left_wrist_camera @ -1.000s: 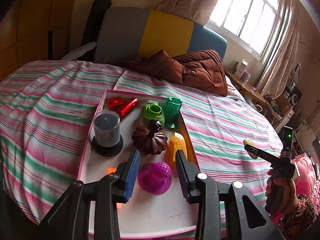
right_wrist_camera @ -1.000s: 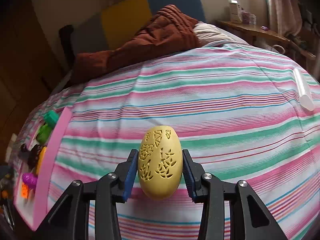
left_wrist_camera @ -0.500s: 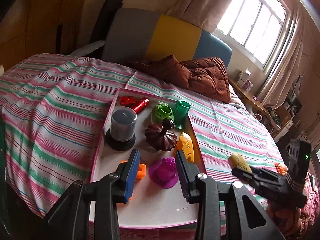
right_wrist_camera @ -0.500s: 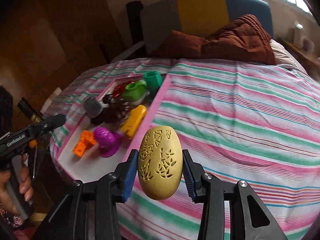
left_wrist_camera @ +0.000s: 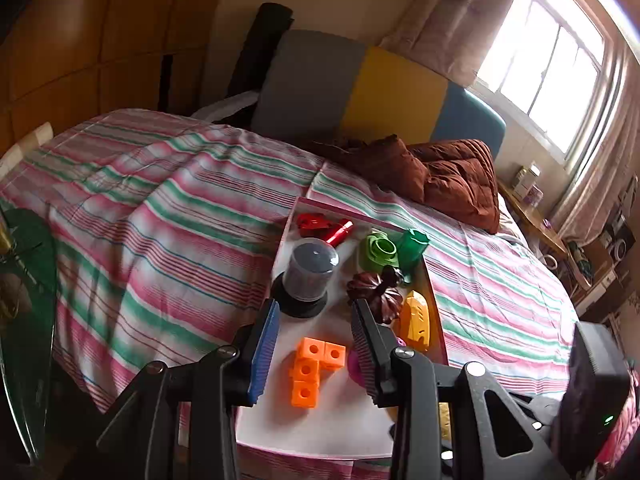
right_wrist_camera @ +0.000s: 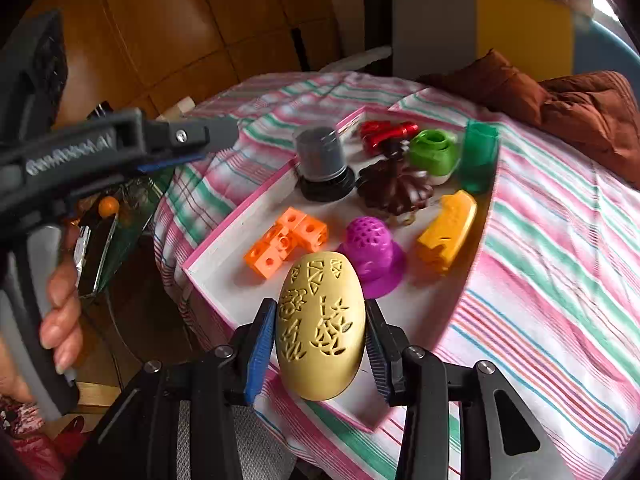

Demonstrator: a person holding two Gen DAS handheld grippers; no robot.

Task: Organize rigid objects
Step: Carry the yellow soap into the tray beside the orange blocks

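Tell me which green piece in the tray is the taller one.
The dark green cup in the tray's far corner; the lime green piece beside it is squat and ring-topped.

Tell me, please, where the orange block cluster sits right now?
In the right wrist view, the orange block cluster lies on the pink-rimmed white tray, left of the purple perforated dome.

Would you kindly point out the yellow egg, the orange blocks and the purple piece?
yellow egg (right_wrist_camera: 320,326): right wrist view, carved front.
orange blocks (right_wrist_camera: 285,241): right wrist view, middle cube.
purple piece (right_wrist_camera: 370,240): right wrist view, perforated dome.
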